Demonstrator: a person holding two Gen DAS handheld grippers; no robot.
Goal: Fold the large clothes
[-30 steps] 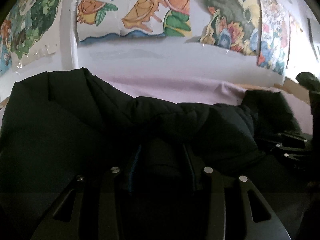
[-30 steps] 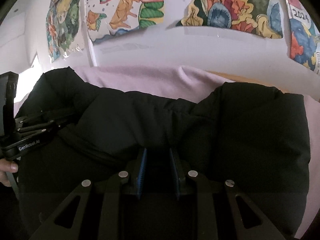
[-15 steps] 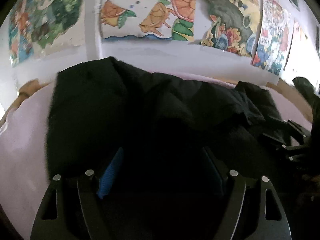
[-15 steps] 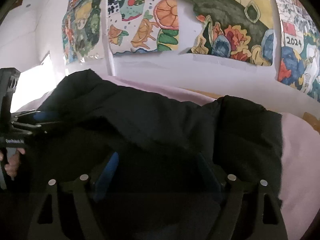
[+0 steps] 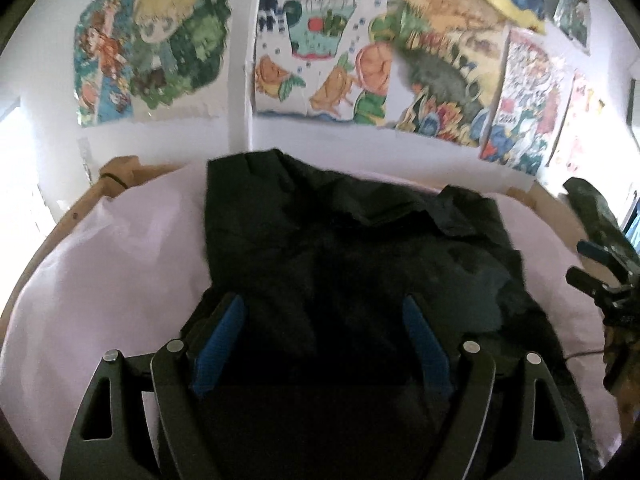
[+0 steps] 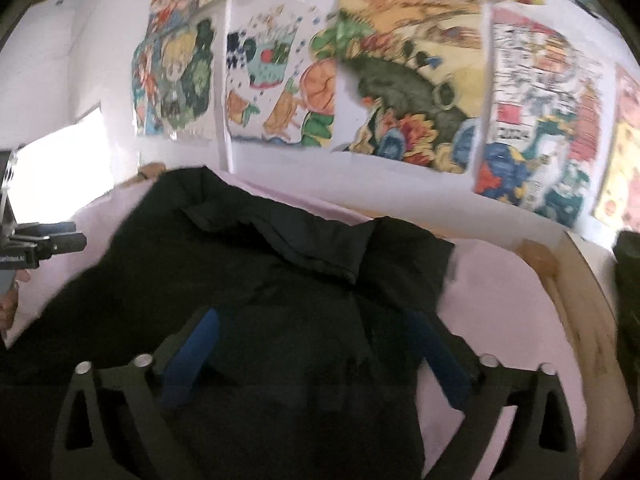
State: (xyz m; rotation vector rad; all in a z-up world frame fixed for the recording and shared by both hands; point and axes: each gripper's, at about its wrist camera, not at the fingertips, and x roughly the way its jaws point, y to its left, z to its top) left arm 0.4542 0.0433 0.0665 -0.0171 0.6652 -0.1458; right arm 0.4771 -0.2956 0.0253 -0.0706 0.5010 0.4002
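A large black padded jacket (image 5: pixel 340 248) lies folded over on a pale pink sheet (image 5: pixel 120 264); it also shows in the right wrist view (image 6: pixel 280 280). My left gripper (image 5: pixel 324 320) is open and empty, its blue pads spread wide above the jacket's near part. My right gripper (image 6: pixel 316 336) is open and empty too, above the jacket. The right gripper shows at the right edge of the left wrist view (image 5: pixel 600 276). The left gripper shows at the left edge of the right wrist view (image 6: pixel 44 244).
The sheet covers a bed with a wooden frame (image 5: pixel 80 204) (image 6: pixel 580 280). A white wall with several colourful posters (image 5: pixel 340 72) stands just behind the bed. A dark object (image 6: pixel 628 272) sits past the bed's right edge.
Both grippers opened, let go of the jacket and pulled back and up. The jacket now lies flatter on the sheet, and more pink sheet shows on both sides.
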